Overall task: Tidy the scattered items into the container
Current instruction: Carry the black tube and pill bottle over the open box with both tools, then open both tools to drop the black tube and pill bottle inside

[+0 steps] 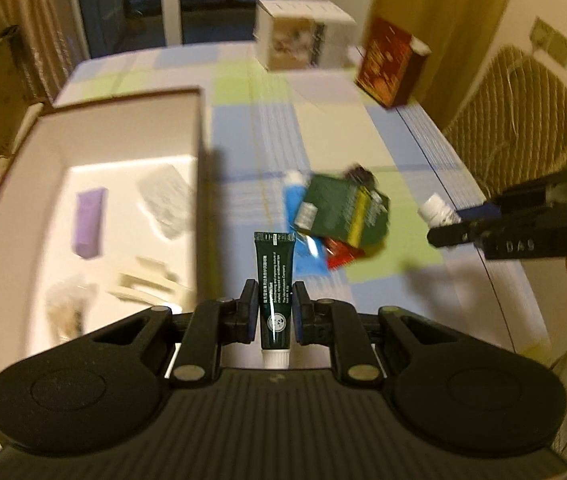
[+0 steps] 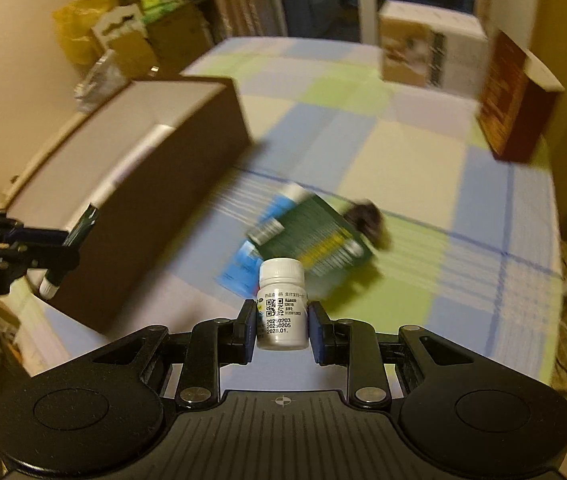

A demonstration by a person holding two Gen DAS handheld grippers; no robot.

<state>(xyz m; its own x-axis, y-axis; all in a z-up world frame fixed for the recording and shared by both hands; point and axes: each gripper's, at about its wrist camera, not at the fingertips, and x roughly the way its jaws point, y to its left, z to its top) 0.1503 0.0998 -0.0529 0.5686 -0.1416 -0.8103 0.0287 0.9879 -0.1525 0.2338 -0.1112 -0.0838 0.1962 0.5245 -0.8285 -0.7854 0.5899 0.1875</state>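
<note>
My left gripper (image 1: 274, 307) is shut on a dark green tube (image 1: 274, 280), white cap toward the camera, held above the table just right of the open brown box (image 1: 199, 168). In that box lie a purple tube (image 1: 89, 222), a blister pack (image 1: 163, 200) and several pale items. My right gripper (image 2: 281, 325) is shut on a small white pill bottle (image 2: 282, 308); from the left wrist view it shows at the right (image 1: 449, 226). On the table between them lies a pile: a green packet (image 1: 343, 208), a blue tube (image 1: 297, 216), a red packet (image 1: 341, 252) and a dark item (image 1: 361, 174).
The checked tablecloth (image 1: 323, 128) covers the table. A white carton (image 1: 299, 36) and a red-brown box (image 1: 389, 62) stand at the far end. A wicker chair (image 1: 515, 108) is beyond the right edge. Cardboard boxes (image 2: 131, 40) are piled on the floor past the brown box.
</note>
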